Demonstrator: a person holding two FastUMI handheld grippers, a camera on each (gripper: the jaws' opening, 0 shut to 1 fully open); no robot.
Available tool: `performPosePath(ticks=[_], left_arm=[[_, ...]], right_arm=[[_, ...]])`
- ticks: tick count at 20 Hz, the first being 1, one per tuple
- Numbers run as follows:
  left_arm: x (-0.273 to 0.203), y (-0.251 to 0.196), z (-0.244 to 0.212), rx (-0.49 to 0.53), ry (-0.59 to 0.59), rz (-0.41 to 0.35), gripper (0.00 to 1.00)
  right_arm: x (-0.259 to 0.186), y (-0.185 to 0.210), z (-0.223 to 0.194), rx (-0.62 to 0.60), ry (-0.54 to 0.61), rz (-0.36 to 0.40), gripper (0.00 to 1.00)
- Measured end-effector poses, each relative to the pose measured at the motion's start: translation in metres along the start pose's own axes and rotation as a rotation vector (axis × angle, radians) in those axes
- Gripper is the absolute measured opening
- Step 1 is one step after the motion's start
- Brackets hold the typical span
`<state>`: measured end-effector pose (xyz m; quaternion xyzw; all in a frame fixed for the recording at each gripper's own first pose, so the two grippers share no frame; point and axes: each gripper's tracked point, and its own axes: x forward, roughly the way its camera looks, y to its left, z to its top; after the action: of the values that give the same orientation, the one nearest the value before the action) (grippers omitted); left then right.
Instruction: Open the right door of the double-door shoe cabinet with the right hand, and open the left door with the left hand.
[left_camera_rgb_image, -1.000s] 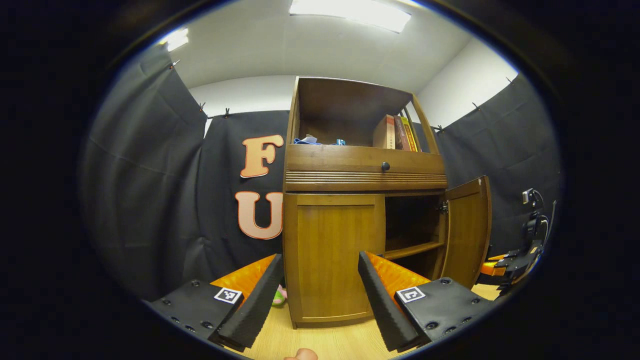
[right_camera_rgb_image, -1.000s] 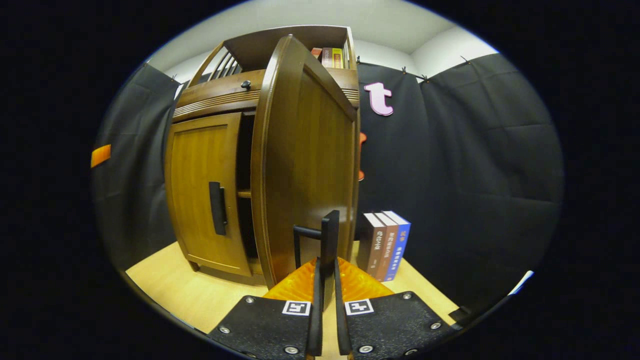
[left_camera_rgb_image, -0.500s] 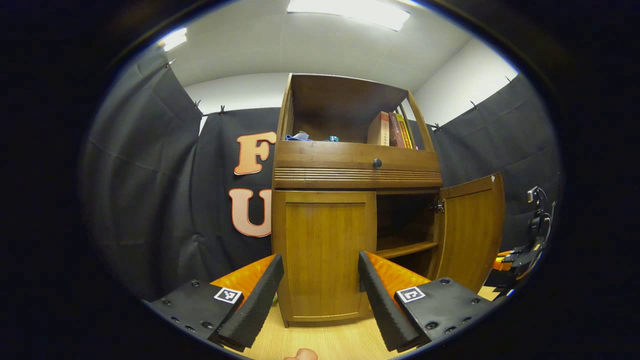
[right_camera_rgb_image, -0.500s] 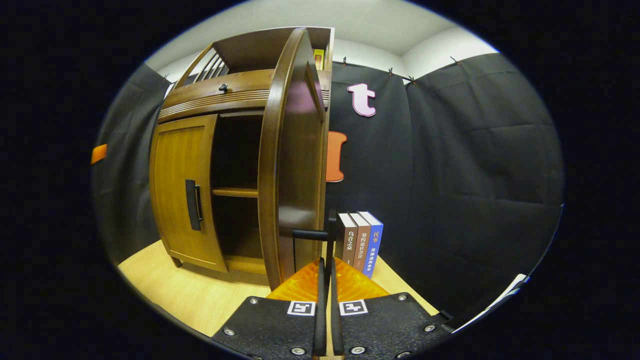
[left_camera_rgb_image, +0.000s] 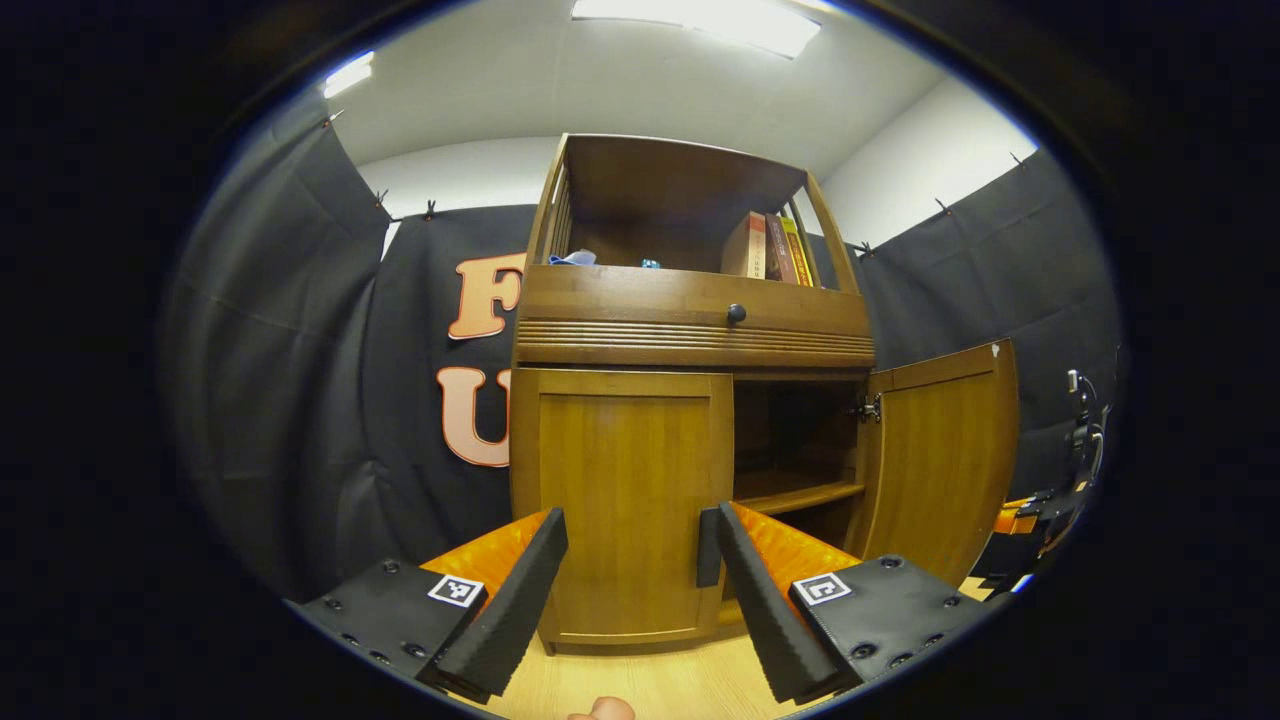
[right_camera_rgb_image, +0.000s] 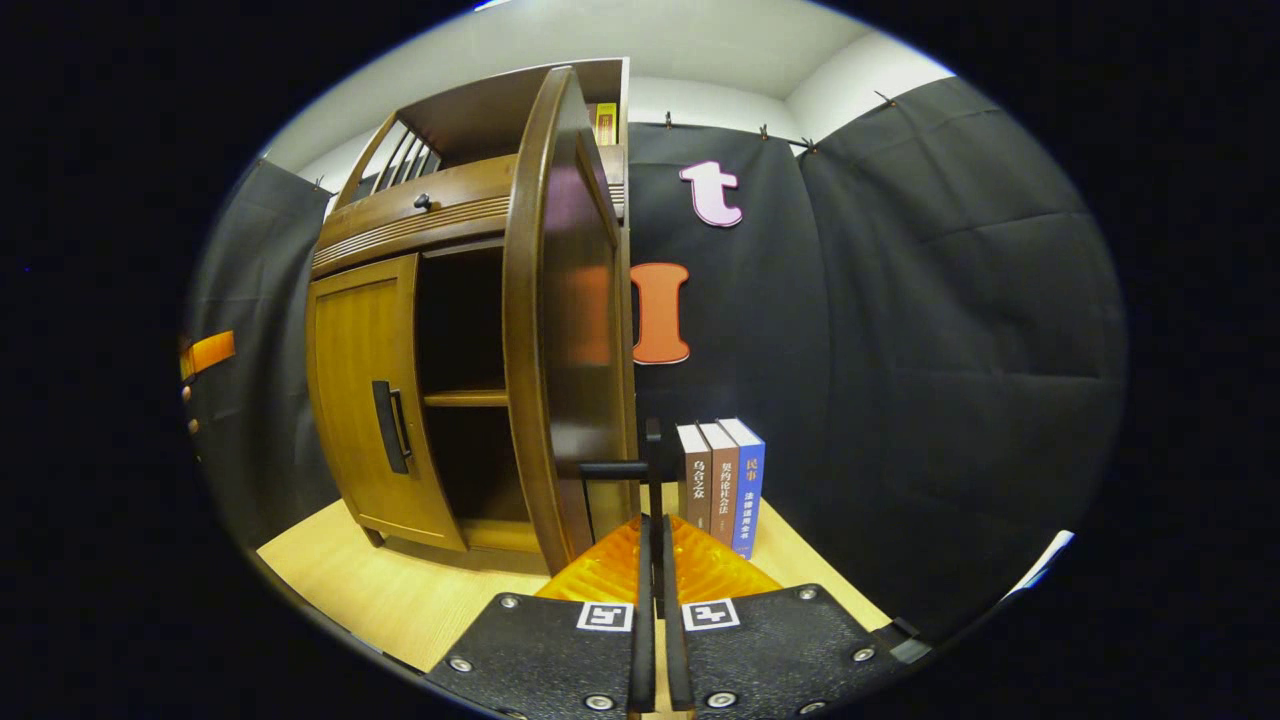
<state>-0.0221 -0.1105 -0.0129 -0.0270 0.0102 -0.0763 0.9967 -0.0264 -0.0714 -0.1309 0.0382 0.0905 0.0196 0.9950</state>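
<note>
Spread wide, left tool (left_camera_rgb_image: 632, 570) frames closed brown wooden left door (left_camera_rgb_image: 625, 500); upright black bar handle (left_camera_rgb_image: 708, 545) low centre-right, beside its right-hand finger. Right tool (right_camera_rgb_image: 652, 580) clenched on open right door's handle (right_camera_rgb_image: 650, 470).

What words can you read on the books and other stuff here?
"乌合之众": spine of the brown book standing on the floor beside the cabinet.
"民事": top of the blue book spine; the smaller characters beneath are too blurred.
Middle book spine: too blurred to read.
Top-shelf books: too small to read.
Square markers on the right tool, shut on the right door handle: patterns, no words.
</note>
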Motion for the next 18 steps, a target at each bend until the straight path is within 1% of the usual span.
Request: performPosePath(ticks=[1, 4, 5, 7, 8, 9, 10, 11, 13, 14, 15, 16, 17, 18], left_arm=[[0.005, -0.002, -0.003, -0.008, 0.004, -0.003, 0.98], [0.022, -0.012, -0.011, -0.006, 0.006, -0.003, 0.96], [0.026, -0.014, -0.015, 0.008, 0.008, 0.003, 0.95], [0.035, -0.023, -0.024, 0.026, 0.018, -0.003, 0.97], [0.041, -0.029, -0.029, 0.025, 0.024, -0.014, 0.97], [0.045, -0.035, -0.033, 0.016, 0.031, -0.028, 0.97], [0.048, -0.042, -0.037, 0.004, 0.038, -0.042, 0.96], [0.053, -0.048, -0.041, -0.005, 0.046, -0.053, 0.95], [0.061, -0.053, -0.046, -0.008, 0.058, -0.065, 0.95], [0.064, -0.056, -0.048, -0.006, 0.062, -0.07, 0.96], [0.068, -0.058, -0.053, -0.001, 0.065, -0.073, 0.96], [0.075, -0.061, -0.056, 0.011, 0.065, -0.073, 0.95], [0.08, -0.063, -0.059, 0.033, 0.063, -0.069, 0.95], [0.086, -0.064, -0.062, 0.057, 0.061, -0.061, 0.95]], right_arm=[[-0.002, -0.005, 0.0, -0.002, -0.004, -0.006, 0.04], [-0.006, -0.023, -0.001, -0.009, -0.009, -0.039, 0.04], [-0.009, -0.03, -0.002, -0.011, -0.009, -0.061, 0.04], [-0.016, -0.048, 0.003, -0.035, -0.028, -0.114, 0.02], [-0.019, -0.051, 0.008, -0.03, -0.037, -0.113, 0.17], [-0.023, -0.053, 0.01, -0.016, -0.038, -0.115, 0.17], [-0.028, -0.052, 0.011, -0.006, -0.04, -0.115, 0.02], [-0.029, -0.054, 0.011, -0.006, -0.044, -0.119, 0.02], [-0.034, -0.059, 0.013, -0.011, -0.048, -0.129, 0.05], [-0.035, -0.06, 0.014, -0.005, -0.049, -0.13, 0.08], [-0.038, -0.061, 0.015, 0.005, -0.05, -0.13, 0.22], [-0.04, -0.063, 0.016, 0.017, -0.054, -0.132, 0.21], [-0.041, -0.067, 0.017, 0.027, -0.058, -0.138, 0.35], [-0.04, -0.072, 0.019, 0.032, -0.063, -0.15, 0.39]])
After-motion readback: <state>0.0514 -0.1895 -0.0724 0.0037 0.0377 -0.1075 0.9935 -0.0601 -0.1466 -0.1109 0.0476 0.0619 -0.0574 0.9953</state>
